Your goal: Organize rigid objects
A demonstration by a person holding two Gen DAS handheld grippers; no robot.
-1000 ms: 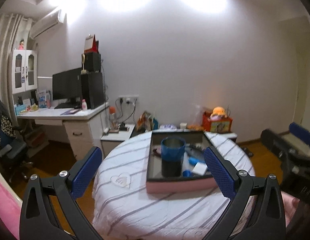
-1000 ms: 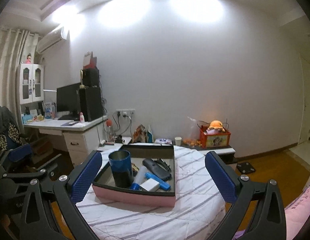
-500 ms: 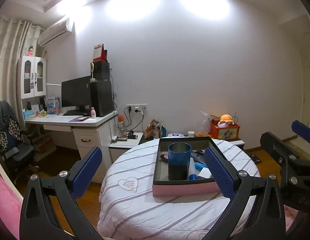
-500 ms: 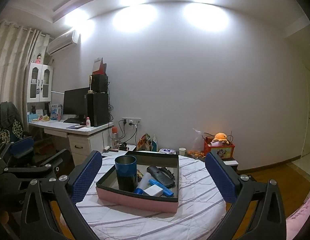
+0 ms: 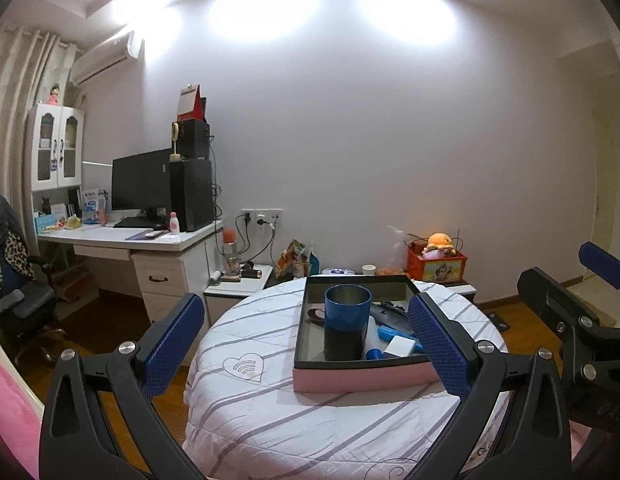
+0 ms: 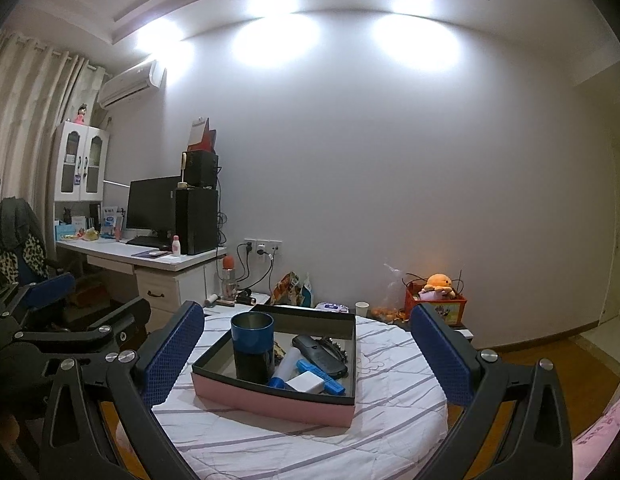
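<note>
A pink tray with a black inside stands on a round table with a striped white cloth. In it stand a blue and black cup, a black remote, a white block, a blue stick and a white tube with a blue cap. My left gripper is open and empty, held well back from the tray. My right gripper is open and empty, also back from it. The tray shows in the right wrist view too.
A white desk with a monitor and computer tower stands at the left, an office chair beside it. A low side table and a red box with an orange plush stand behind the round table. Wood floor lies around it.
Both grippers have pulled back and risen from the table, so the tray looks smaller and lower in both views. Both stay open and empty.
</note>
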